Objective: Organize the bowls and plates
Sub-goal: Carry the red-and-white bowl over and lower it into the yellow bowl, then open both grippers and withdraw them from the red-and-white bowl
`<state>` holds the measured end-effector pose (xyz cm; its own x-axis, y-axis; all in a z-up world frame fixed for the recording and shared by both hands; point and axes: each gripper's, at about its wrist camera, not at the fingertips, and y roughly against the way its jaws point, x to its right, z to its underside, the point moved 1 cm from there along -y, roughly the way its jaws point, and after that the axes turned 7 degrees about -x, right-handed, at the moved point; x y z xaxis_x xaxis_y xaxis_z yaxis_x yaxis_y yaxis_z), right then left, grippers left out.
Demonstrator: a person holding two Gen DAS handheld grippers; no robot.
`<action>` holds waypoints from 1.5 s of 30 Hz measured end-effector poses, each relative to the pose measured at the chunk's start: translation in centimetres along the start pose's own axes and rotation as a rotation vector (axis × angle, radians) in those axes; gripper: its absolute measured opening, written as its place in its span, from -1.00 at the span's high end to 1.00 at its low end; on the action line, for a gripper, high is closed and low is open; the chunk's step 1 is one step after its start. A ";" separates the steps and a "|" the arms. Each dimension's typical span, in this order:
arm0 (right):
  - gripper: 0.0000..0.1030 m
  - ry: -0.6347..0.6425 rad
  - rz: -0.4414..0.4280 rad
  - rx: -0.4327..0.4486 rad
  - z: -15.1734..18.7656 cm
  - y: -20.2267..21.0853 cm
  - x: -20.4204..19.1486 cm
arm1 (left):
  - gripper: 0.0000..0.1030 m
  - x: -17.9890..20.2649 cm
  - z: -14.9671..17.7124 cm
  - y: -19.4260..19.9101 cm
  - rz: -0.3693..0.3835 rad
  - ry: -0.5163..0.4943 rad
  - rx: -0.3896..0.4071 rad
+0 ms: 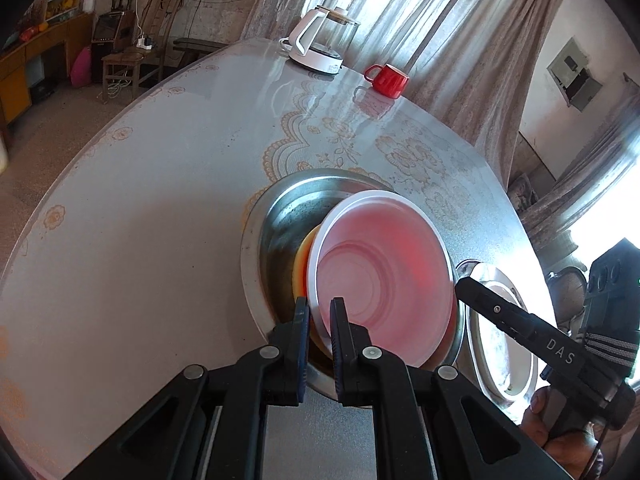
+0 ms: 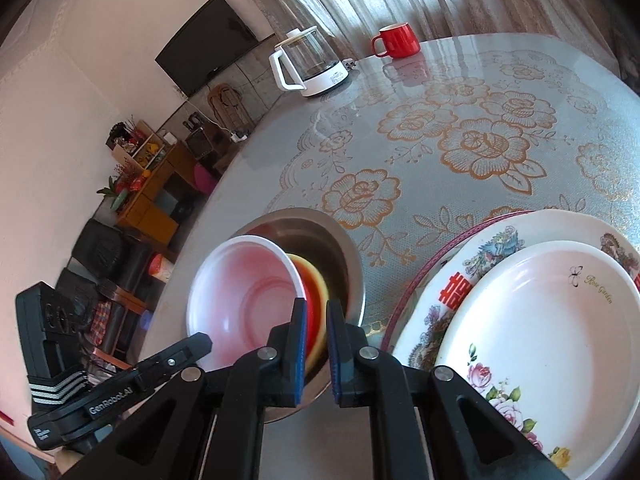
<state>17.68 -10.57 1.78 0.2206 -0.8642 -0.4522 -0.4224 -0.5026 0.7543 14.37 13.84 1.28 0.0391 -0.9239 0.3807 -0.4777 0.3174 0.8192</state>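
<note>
Bowl [image 1: 380, 264], light stiff plastic, tilted in the steel basin [image 1: 288, 216], left gripper [image 1: 320, 312] clamped on its thin near rim, right gripper [image 2: 316, 320] together.

Daylight thru curtains [image 1: 400, 12] behind the kettle [image 1: 320, 40], glare on table [image 1: 320, 96]; I see fisheye bending at edges, window blown out.

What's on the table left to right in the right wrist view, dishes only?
White bowl → steel basin → patterned plate → white floral plate stacked on it.
</note>
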 end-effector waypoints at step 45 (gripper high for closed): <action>0.55 0.232 0.090 0.063 2.1 -0.5 -3.7 | 0.23 1.5 0.4 0.2 -0.138 -0.107 0.134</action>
<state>15.24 -7.07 2.10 0.3723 -0.8914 -0.2583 -0.5019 -0.4275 0.7519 14.01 12.48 1.86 0.0221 -0.9762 0.2157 -0.5868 0.1621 0.7934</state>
